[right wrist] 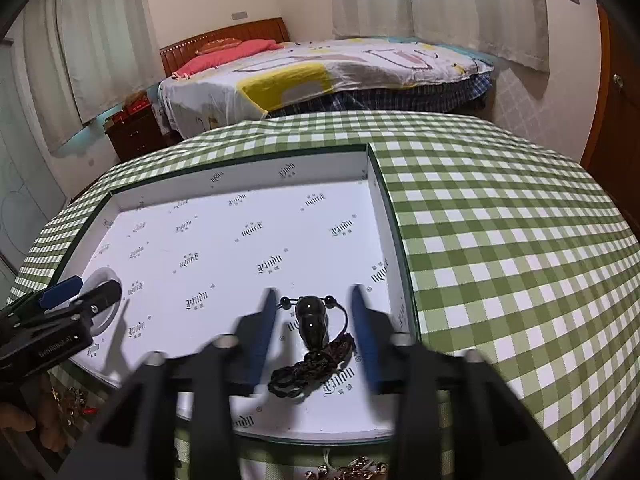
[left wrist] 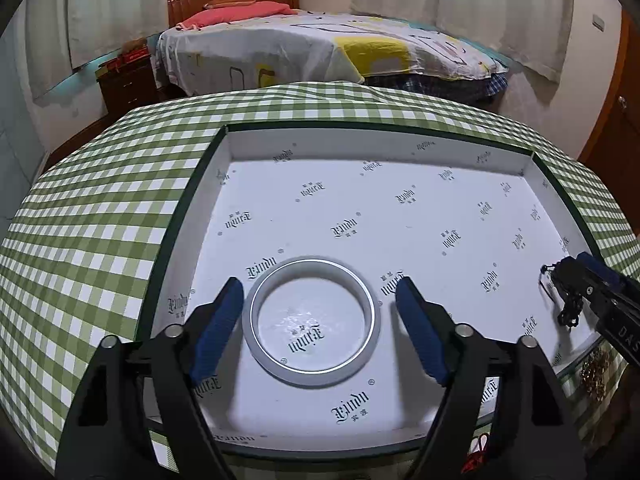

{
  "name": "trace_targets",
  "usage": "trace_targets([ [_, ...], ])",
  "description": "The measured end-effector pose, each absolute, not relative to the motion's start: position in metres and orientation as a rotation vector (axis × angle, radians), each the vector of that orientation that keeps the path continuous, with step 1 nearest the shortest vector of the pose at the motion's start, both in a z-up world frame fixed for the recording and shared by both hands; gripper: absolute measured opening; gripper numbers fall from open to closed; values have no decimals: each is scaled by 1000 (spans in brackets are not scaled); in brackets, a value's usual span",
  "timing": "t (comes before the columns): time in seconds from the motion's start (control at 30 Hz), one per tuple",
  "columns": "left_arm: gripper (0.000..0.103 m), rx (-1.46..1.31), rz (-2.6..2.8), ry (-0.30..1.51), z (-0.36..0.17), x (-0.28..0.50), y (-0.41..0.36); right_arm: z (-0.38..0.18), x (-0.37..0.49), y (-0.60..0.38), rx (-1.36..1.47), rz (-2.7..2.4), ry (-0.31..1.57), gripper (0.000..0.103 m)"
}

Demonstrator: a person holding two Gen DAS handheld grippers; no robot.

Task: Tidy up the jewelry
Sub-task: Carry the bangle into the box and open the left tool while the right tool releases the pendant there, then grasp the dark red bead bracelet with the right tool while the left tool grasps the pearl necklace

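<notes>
A white bangle (left wrist: 370, 322) lies flat on the floor of a white-lined box (left wrist: 360, 152) with a dark green rim. My left gripper (left wrist: 320, 285) is open and straddles the bangle, with a clear gap at the right pad. A black gourd pendant (right wrist: 312, 324) on a braided black cord (right wrist: 294, 376) lies near the box's (right wrist: 240, 176) right wall. It sits between the fingers of my open right gripper (right wrist: 315, 294), and neither pad touches it. The left wrist view shows the right gripper (left wrist: 592, 276) over the cord (left wrist: 568, 314). The right wrist view shows the left gripper (right wrist: 82, 294) half hiding the bangle (right wrist: 98, 276).
The box sits on a green and white checked tablecloth (left wrist: 100, 220). Gold-coloured jewelry (left wrist: 596, 372) (right wrist: 360, 470) and a red cord (left wrist: 478, 456) lie by the near edge. A hand (right wrist: 20, 420) shows at lower left. A bed (left wrist: 320, 48) stands behind the table.
</notes>
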State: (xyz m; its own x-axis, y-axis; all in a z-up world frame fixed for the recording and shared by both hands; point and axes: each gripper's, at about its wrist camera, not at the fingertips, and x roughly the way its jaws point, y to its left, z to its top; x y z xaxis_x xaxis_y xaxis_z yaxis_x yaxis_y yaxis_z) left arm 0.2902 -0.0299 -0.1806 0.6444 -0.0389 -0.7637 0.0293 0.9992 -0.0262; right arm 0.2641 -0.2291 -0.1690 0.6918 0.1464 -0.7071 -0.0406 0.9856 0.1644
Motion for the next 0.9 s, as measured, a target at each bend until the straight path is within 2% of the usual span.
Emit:
trace_targets([
  [0.37, 80, -10, -27, 794, -161, 269, -28, -150, 236, -230, 154, 121, 728, 46],
  [0.63, 80, -23, 2, 672, -138, 211, -24, -143, 187, -227, 121, 131, 692, 47],
  [0.9, 80, 0, 30, 664, -141, 161, -22, -162, 143, -214, 105, 167, 738, 48],
])
